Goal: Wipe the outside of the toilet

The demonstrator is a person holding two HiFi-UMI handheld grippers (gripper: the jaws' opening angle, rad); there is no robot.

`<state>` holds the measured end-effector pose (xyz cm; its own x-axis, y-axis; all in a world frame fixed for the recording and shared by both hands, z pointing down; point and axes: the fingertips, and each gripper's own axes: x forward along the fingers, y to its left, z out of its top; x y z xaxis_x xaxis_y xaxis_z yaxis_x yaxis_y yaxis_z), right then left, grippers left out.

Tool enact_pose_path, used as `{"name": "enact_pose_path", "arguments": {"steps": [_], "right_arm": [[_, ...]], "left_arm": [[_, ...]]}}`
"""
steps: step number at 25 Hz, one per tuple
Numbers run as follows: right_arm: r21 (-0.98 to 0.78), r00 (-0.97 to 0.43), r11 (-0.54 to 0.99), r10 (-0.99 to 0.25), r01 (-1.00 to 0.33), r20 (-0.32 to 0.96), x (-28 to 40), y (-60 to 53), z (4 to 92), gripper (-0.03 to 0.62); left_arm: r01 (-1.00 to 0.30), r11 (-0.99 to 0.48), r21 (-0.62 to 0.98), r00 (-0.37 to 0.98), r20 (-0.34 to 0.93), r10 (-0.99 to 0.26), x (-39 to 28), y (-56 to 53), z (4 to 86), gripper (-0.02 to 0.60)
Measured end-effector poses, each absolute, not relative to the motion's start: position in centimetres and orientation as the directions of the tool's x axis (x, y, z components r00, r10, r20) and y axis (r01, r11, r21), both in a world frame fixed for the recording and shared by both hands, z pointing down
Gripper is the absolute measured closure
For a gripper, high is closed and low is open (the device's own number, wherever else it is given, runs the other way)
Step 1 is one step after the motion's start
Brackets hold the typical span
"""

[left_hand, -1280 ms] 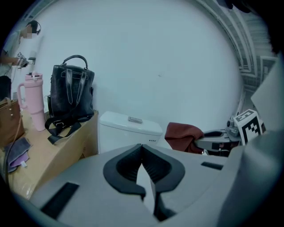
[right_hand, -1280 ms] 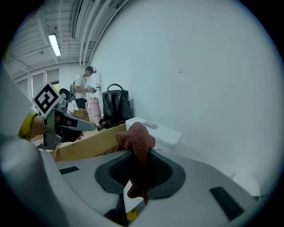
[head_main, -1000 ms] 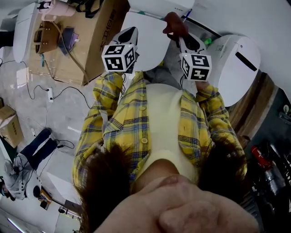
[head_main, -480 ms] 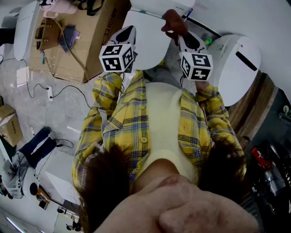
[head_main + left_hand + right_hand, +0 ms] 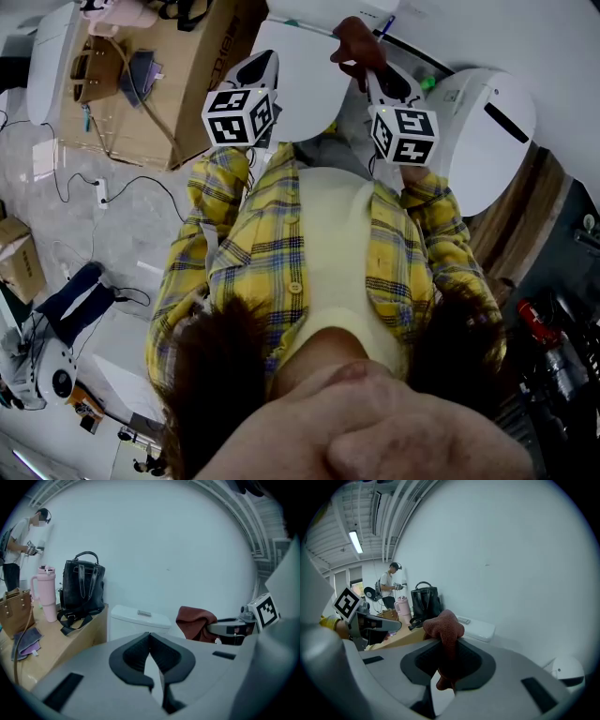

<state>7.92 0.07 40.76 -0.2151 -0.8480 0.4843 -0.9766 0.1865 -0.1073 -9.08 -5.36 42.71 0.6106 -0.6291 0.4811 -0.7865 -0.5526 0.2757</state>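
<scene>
My left gripper (image 5: 150, 641) has its fingers (image 5: 130, 657) pressed together on nothing, while at my 1 o'clock the right gripper (image 5: 447, 656) pinches a dark red cloth (image 5: 445, 625) between its fingers. Just past both, at 12 o'clock, sits the white toilet (image 5: 298, 82), its tank (image 5: 137, 620) against the wall. Farther off at 10 o'clock a black bag (image 5: 82, 585) and a pink cup (image 5: 46, 592) stand on a cardboard box (image 5: 192, 89).
</scene>
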Motion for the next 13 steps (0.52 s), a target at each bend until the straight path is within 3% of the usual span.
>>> {"name": "enact_pose_path", "arguments": {"steps": [13], "right_arm": [[-0.107,-0.224,0.196,-0.852,-0.975,0.474,7.88,-0.24,40.44,0.511]], "left_arm": [[-0.789,-0.554,0.266,0.607,0.474,-0.637,-9.21,-5.56,42.34,0.572]]}}
